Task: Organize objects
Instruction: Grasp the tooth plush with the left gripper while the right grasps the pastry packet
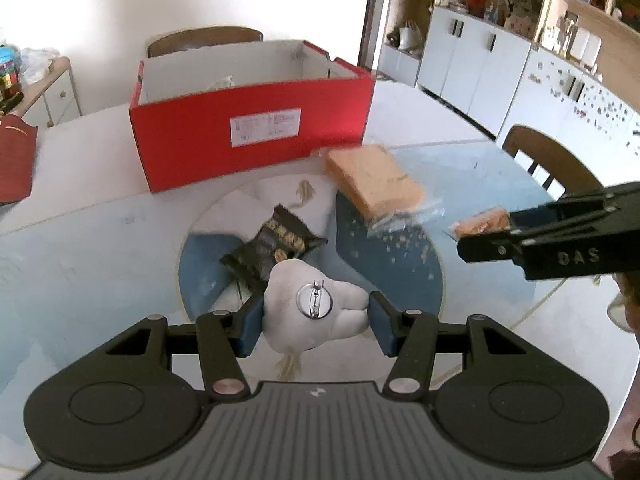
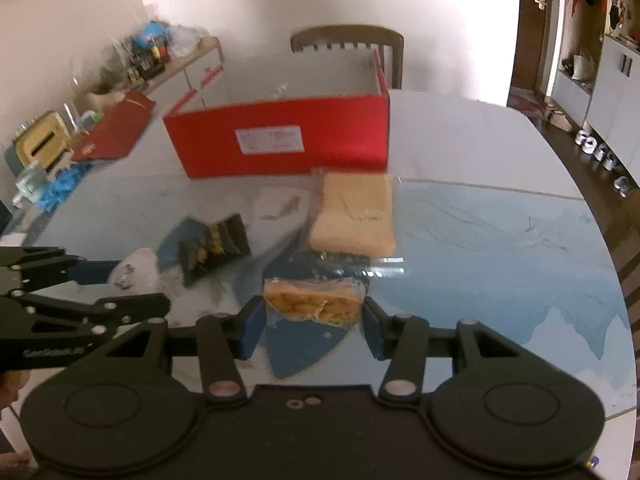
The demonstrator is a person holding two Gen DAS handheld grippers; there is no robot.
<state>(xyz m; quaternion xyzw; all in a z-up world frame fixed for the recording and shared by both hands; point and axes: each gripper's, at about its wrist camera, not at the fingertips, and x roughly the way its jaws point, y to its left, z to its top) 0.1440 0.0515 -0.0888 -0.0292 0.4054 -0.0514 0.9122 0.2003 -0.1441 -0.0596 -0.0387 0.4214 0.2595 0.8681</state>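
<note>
Glossy table (image 2: 500, 240), matt cardboard box (image 1: 256, 136) (red)

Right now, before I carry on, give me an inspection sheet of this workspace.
Surface: round table, pale with blue pattern.
Job's things: open red box at the back; white plush; orange snack pack; tan wrapped block and dark snack packet lying on the table.
Clutter: red folder, blue cloth at the table's left.
Grippers: left gripper shut on the plush; right gripper shut on the orange pack.
Cables: nothing seen.
Surroundings: chairs, white cabinets, crowded side shelf.
</note>
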